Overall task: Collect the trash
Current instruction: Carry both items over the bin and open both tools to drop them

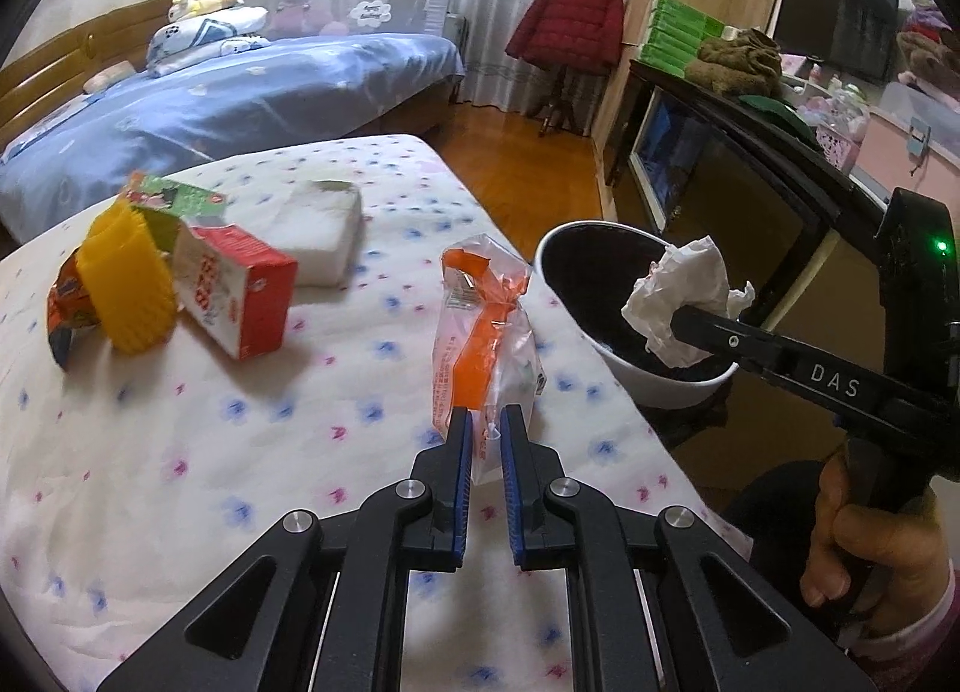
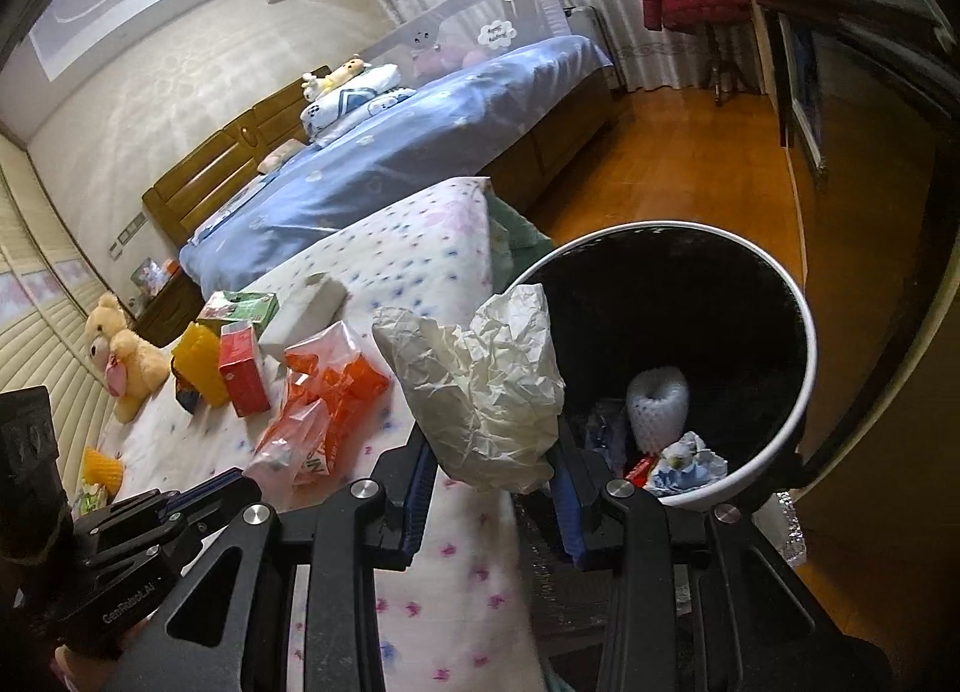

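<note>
My left gripper (image 1: 482, 428) is shut on the near end of a clear and orange plastic bag (image 1: 480, 332) lying on the flowered bed cover (image 1: 240, 452). My right gripper (image 2: 495, 470) is shut on a crumpled white paper (image 2: 480, 380), held at the near rim of the white bin (image 2: 798, 404) with a black inside. In the left wrist view the paper (image 1: 678, 290) hangs over the bin (image 1: 660, 386). The bin holds a white foam net (image 2: 657, 398) and other scraps. The bag also shows in the right wrist view (image 2: 324, 398).
On the bed cover lie a red carton (image 1: 240, 296), a yellow foam sleeve (image 1: 129, 284), a green box (image 1: 174, 194), an orange wrapper (image 1: 66, 308) and a white tissue pack (image 1: 318, 230). A teddy bear (image 2: 123, 356) sits farther left. A dark cabinet (image 1: 750, 164) stands right of the bin.
</note>
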The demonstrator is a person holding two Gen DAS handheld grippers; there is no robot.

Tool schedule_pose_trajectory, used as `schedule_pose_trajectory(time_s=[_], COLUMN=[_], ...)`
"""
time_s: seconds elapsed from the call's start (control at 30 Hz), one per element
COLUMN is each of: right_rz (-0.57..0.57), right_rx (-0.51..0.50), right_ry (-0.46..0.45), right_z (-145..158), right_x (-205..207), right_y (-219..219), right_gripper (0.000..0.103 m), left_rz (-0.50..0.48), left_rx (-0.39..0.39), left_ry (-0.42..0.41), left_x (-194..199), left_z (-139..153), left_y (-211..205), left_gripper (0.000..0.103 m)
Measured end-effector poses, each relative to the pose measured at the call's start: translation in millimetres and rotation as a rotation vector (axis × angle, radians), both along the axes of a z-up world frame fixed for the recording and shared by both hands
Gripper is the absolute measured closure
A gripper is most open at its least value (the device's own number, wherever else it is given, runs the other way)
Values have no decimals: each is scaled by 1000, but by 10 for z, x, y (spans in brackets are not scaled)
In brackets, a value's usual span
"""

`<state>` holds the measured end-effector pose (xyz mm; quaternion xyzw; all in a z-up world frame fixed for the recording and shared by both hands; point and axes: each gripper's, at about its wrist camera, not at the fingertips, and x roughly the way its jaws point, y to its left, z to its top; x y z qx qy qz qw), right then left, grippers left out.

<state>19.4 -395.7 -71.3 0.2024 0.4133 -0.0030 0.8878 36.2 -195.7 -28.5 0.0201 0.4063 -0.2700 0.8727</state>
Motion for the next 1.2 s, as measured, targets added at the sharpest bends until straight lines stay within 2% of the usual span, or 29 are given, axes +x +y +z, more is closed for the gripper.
schedule_pose_trajectory(time_s=[0.27, 0.37, 0.47, 0.77, 1.2], right_rz=[-23, -27, -29, -44, -81], right_rx=[8, 12, 16, 14, 12], right_ry=[-3, 1, 4, -1, 12], right_z=[-2, -17, -36, -16, -40], right_x=[-19, -16, -24, -34, 3], right_y=[-126, -140, -150, -241, -492], right_gripper=[68, 68, 68, 68, 68], left_rz=[-20, -25, -22, -34, -92], left_rx=[22, 33, 40, 35, 24], left_ry=[14, 40, 56, 34, 19], left_x=[71, 103, 140, 176, 287], left_z=[-89, -127, -174, -167, -123], left_y=[-125, -174, -217, -300, -622], left_gripper=[95, 89, 89, 95, 96])
